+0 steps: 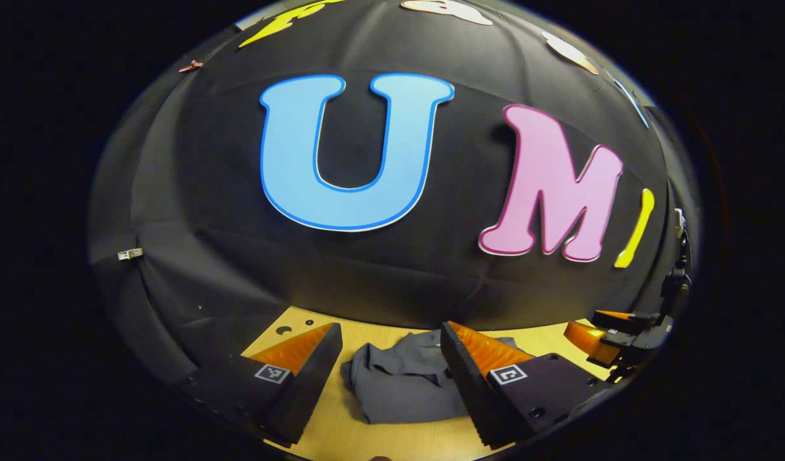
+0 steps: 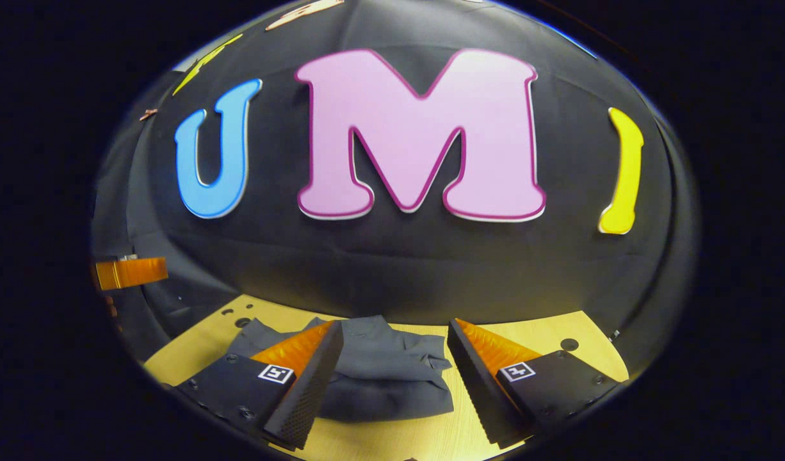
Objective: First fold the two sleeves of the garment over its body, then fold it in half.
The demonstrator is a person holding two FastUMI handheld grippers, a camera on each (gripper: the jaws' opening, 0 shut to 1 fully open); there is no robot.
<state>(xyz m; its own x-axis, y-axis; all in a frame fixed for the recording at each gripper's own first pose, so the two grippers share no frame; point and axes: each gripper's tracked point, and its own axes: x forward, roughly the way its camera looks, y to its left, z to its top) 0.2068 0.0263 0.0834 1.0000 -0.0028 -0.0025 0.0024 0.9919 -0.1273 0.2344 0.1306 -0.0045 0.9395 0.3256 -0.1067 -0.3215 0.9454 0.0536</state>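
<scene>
A dark grey garment point(image 1: 402, 384) lies bunched in a compact bundle on the light wooden table point(image 1: 392, 442). In the left gripper view my left gripper point(image 1: 389, 333) hangs above the table, open, with the bundle showing between and beyond its fingers. At the right edge of that view the right gripper point(image 1: 607, 333) hovers over the table. In the right gripper view the same garment point(image 2: 383, 374) lies ahead, and my right gripper point(image 2: 396, 330) is open above it with nothing held. The left gripper's finger point(image 2: 131, 272) shows at the far left.
The table point(image 2: 533, 336) has small holes point(image 2: 568, 344) near its back edge, where the black cloth wall rises close behind the garment. Bare wood lies to the right of the bundle in the right gripper view.
</scene>
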